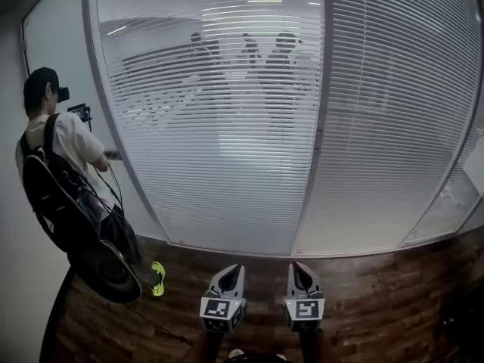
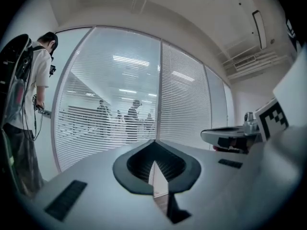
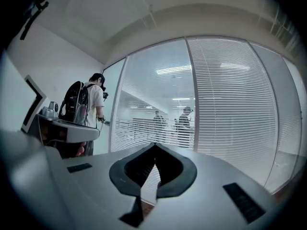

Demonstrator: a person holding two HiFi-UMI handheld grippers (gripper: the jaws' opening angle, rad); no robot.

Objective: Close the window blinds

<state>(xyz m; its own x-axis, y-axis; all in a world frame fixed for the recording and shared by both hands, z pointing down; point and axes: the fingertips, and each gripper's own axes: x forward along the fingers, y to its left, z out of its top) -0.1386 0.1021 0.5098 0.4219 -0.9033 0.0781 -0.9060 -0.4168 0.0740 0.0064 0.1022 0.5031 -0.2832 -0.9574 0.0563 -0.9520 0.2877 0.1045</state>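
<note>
White slatted window blinds hang behind a glass wall. On the left pane the slats stand partly turned, and figures in the room beyond show through them. The slats of the right pane look flat and opaque. A grey upright divides the two panes. My left gripper and right gripper are held low, side by side, well short of the glass, touching nothing. Both are shut and empty, with their tips meeting in the left gripper view and in the right gripper view.
A person with a black backpack stands at the left, close to the glass wall, holding a device. A yellow-green object lies on the wooden floor by that person's feet. More blind-covered panes curve off to the right.
</note>
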